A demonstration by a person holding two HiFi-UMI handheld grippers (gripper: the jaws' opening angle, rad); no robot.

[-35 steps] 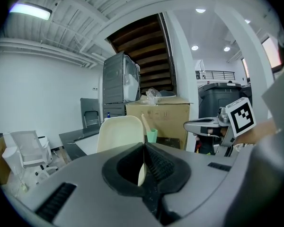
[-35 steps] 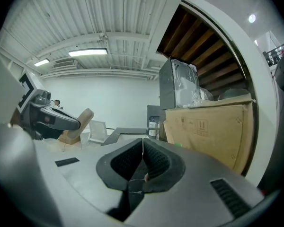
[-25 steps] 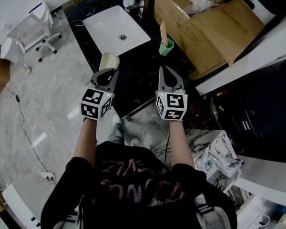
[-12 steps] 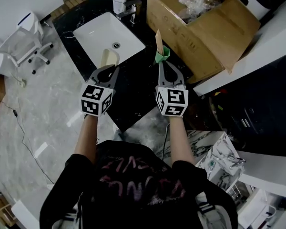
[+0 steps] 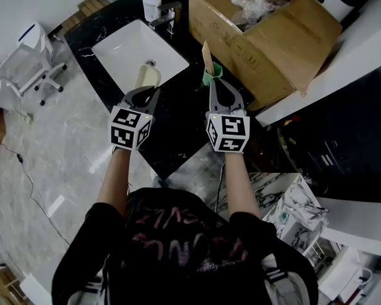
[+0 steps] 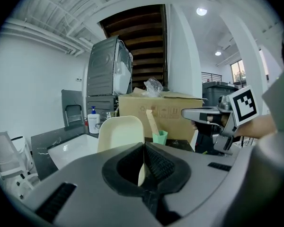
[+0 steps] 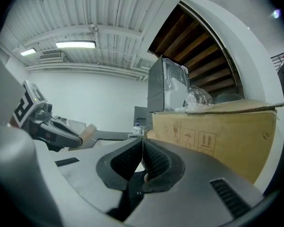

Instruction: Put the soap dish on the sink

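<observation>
The soap dish (image 5: 146,76) is a cream tray, held on edge by my left gripper (image 5: 146,91), which is shut on its rim. It hangs above the black counter (image 5: 178,129), just in front of the white sink basin (image 5: 130,46). In the left gripper view the soap dish (image 6: 120,132) stands upright between the jaws of my left gripper (image 6: 143,148), with the sink (image 6: 71,148) behind it to the left. My right gripper (image 5: 214,85) is shut, its tip close to a green cup (image 5: 211,75) with a wooden stick. The jaws of my right gripper (image 7: 142,143) meet with nothing clearly between them.
A large open cardboard box (image 5: 267,37) fills the counter at the right, close to the green cup (image 6: 159,137). A soap bottle (image 5: 152,6) and a faucet (image 5: 169,11) stand behind the basin. A white chair (image 5: 25,62) sits on the marble floor at left.
Both grippers have moved forward over the counter. The soap dish now sits nearer the basin's front edge, and the right gripper's tip has closed in on the green cup.
</observation>
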